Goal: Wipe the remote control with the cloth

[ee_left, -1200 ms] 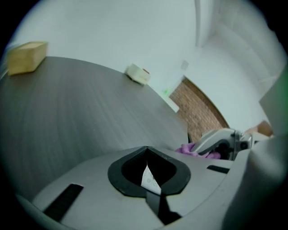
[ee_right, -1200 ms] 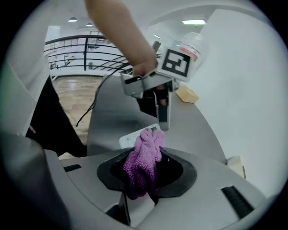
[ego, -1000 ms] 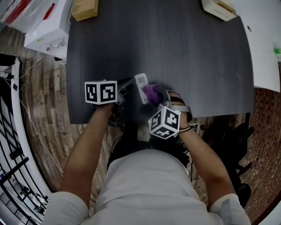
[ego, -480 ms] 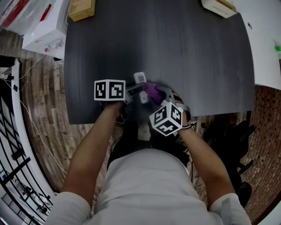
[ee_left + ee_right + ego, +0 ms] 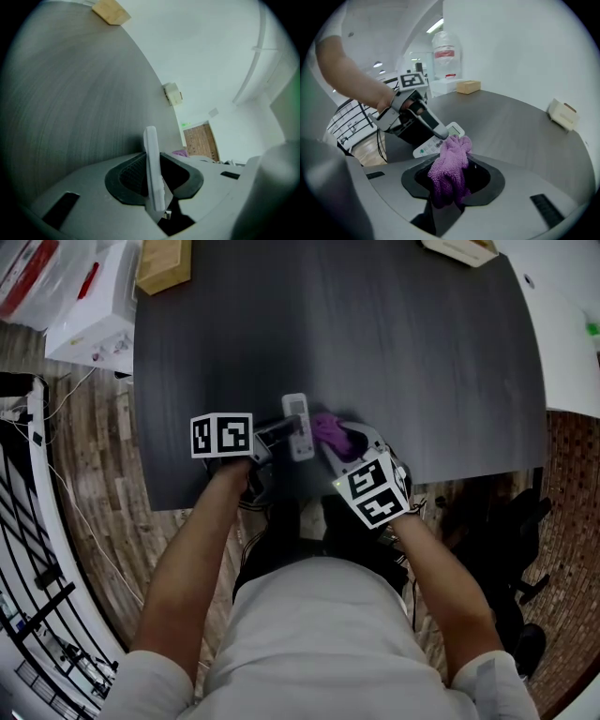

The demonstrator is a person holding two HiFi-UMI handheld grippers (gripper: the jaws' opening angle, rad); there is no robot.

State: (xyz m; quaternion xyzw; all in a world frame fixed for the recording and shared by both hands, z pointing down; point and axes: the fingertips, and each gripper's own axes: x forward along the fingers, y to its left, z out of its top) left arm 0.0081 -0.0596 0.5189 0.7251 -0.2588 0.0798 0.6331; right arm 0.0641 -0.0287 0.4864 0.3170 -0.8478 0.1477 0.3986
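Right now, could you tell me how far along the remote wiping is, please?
Done: both things are gripped. In hand: the left gripper, whose jaws have just been closing, holds the remote control between them; the right gripper clamps the purple cloth, its tip against the remote. Left: the wiping itself; how much is already clean I cannot tell.

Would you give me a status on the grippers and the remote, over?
Left gripper jaws just closing, clamped on remote control. Right gripper shut on purple cloth, beside remote. Nothing between them.
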